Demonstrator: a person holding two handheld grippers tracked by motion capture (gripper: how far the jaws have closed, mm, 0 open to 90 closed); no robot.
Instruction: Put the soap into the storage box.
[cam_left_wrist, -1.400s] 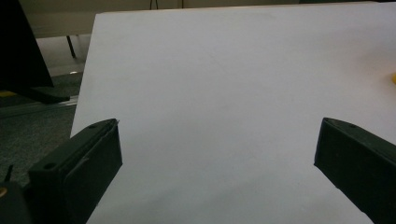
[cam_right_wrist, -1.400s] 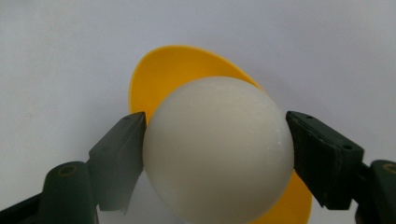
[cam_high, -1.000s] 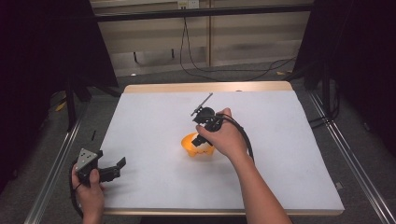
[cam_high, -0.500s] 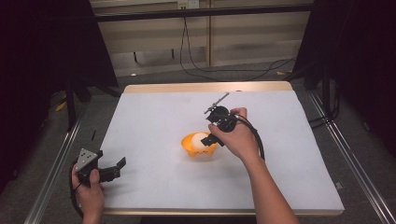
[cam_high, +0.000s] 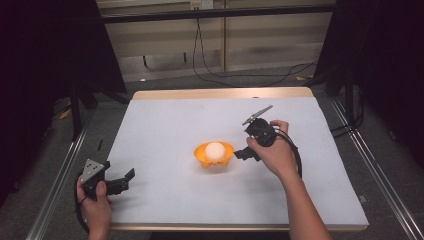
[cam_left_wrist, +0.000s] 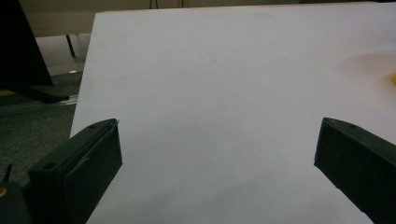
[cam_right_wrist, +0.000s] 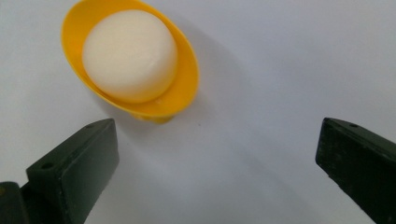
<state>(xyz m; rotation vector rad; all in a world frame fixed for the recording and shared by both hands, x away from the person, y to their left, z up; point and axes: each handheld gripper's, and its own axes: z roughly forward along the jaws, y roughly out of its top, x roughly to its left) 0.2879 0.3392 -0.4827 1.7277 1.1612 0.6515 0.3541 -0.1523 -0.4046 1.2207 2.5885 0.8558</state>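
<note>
A yellow-orange bowl (cam_high: 202, 157) stands near the middle of the white table (cam_high: 165, 125), with a white rounded lump (cam_high: 215, 150) lying in it. My right gripper (cam_high: 241, 153) hovers just right of the bowl, held by a hand. Its jaws have just been opening and now stand wide apart with nothing between them. In the right gripper view the bowl (cam_right_wrist: 184, 88) and the lump (cam_right_wrist: 130, 55) lie beyond the right gripper (cam_right_wrist: 217, 163), to its upper left. My left gripper (cam_high: 126, 180) rests at the table's front left corner, open and empty, seen as the left gripper (cam_left_wrist: 217, 163) over bare table.
The table's wooden far edge (cam_high: 220, 93) borders a dark floor with cables (cam_high: 215, 75). Metal rails (cam_high: 372, 170) run along both sides. A sliver of the bowl (cam_left_wrist: 393, 78) shows at the right edge of the left gripper view.
My right gripper has moved right, off the bowl, and its jaws have opened; the white lump now shows in the bowl. The left gripper has stayed put.
</note>
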